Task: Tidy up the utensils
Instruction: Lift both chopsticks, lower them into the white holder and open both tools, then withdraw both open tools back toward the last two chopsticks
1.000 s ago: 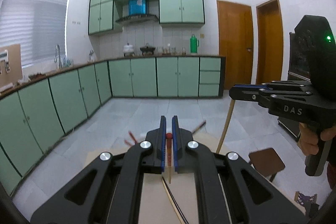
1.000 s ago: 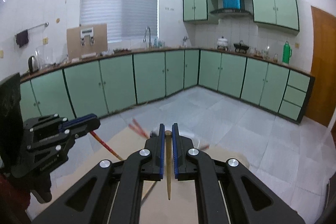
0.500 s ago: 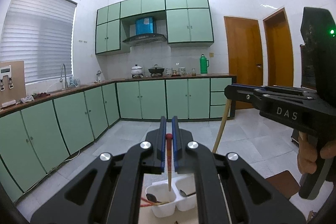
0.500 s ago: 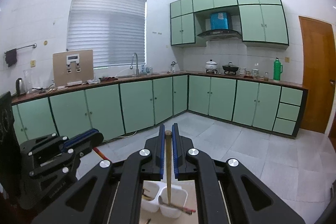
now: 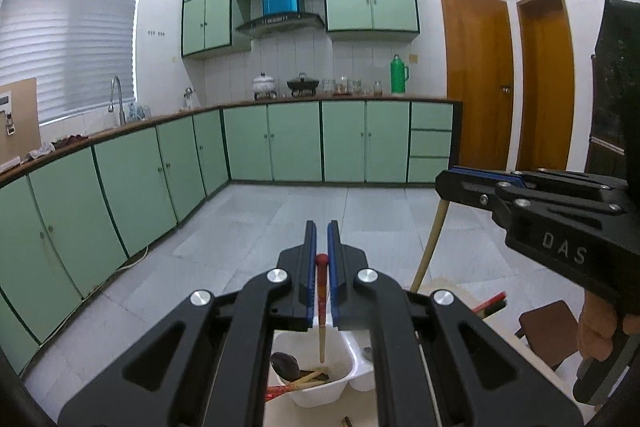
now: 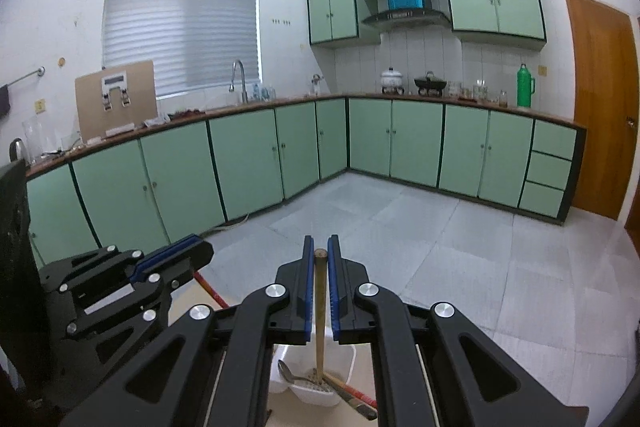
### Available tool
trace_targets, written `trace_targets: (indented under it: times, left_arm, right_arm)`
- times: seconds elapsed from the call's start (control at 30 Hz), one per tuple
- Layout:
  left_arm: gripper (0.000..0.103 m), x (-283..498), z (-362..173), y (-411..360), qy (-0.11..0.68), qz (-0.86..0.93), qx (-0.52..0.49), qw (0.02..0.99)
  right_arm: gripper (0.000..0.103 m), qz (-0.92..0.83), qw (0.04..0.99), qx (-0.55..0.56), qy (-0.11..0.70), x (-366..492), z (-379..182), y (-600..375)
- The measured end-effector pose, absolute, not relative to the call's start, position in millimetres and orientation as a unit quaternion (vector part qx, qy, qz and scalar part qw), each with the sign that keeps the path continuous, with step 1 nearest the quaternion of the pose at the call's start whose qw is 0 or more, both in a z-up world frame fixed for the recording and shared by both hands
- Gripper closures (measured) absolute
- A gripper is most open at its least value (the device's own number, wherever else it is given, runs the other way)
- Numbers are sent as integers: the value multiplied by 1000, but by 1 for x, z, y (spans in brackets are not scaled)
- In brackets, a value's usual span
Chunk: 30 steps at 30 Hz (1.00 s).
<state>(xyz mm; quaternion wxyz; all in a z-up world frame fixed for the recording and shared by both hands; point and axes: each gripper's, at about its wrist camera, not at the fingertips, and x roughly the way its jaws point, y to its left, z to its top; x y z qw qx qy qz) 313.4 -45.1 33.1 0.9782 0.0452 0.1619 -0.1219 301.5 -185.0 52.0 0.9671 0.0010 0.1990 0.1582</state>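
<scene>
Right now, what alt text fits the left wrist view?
The left claw is shut on a red-tipped chopstick hanging over a white divided container holding utensils. At right, the right claw grips a tan chopstick; green kitchen cabinets lie beyond.

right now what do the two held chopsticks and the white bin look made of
Red-tipped chopstick: probably lacquered wood, glossy red top, bare tan lower end. Tan chopstick: looks like bamboo or wood, matte, uniform tan. White bin: likely plastic, smooth, thin moulded walls.

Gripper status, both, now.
Left gripper: shut on a red-tipped chopstick, hanging over the white container.
Right gripper: shut on a plain wooden chopstick, over the same container.
</scene>
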Motion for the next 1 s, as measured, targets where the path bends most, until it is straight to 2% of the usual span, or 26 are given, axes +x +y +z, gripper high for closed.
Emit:
trace_targets:
  times: [0.13,0.2,0.23,0.33,0.4,0.43,0.47,0.5,0.6,0.8,0.93,1.0]
  left_arm:
    - [96,329,18,-40,196,-118,43,973]
    - [95,329,16,-35,203,-116,36,972]
    - [95,327,17,-32,202,-115,34,972]
    - [86,321,24,-25,193,-114,31,974]
    - [79,315,31,-21,187,-115,24,975]
    - [73,308,35,-18,180,-116,21,976]
    - [67,301,39,-17,174,-116,22,978]
    - [65,297,41,-17,170,-115,24,978]
    - [58,272,44,-14,163,-118,26,979]
    - [41,226,31,-2,172,-113,15,978]
    - [32,191,2,6,203,-113,13,973]
    - [31,175,-19,11,226,-110,12,968]
  right_arm:
    - [93,156,962,2,225,309,38,-186]
    - [75,150,962,7,228,309,36,-190]
    - [72,145,963,10,228,308,36,-192]
    - [64,131,967,15,218,300,42,-204]
    - [53,121,969,23,213,294,47,-212]
    - [52,117,970,27,210,289,49,-216]
    - [44,113,971,30,207,284,51,-220]
    - [36,106,973,34,202,276,53,-226]
    - [25,95,977,45,188,256,55,-237]
    - [10,76,981,51,171,199,38,-253]
    - [6,73,980,51,180,165,11,-254]
    - [6,77,976,52,198,149,-7,-251]
